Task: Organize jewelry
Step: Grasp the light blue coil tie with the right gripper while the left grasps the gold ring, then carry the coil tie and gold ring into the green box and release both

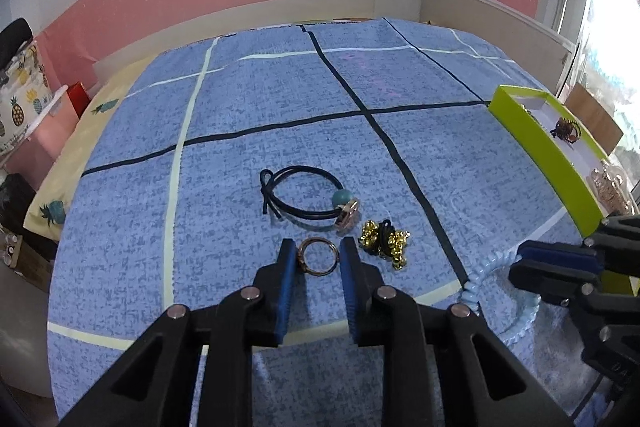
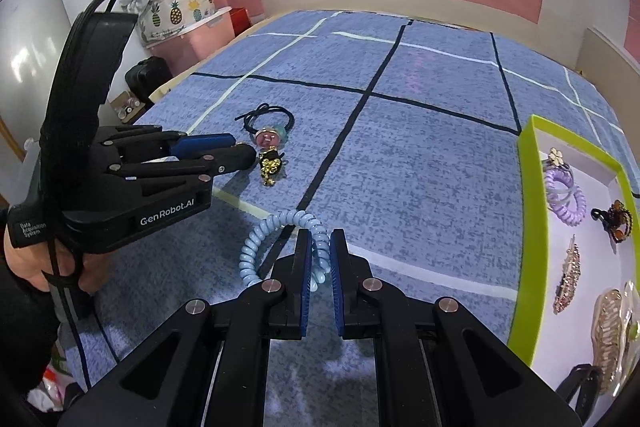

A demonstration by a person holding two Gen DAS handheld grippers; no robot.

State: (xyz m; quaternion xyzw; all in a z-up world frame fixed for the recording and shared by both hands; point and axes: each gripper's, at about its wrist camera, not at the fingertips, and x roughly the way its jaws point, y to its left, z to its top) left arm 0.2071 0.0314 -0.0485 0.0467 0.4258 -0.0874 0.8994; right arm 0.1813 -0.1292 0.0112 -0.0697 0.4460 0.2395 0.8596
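Copper ring (image 1: pixel 316 255): flat on blue cloth. Black hair tie (image 1: pixel 306 197), teal bead: behind it. Gold bell tie (image 1: pixel 386 243): beside the ring. Pale blue spiral tie (image 2: pixel 280 247): pinched upright. Green-rimmed box (image 2: pixel 528 227): holds clips and ties.

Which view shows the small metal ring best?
The left wrist view: the ring lies flat on the blue bedspread between the left gripper pads, its full outline visible. In the right wrist view the left gripper is seen side-on and hides the ring.
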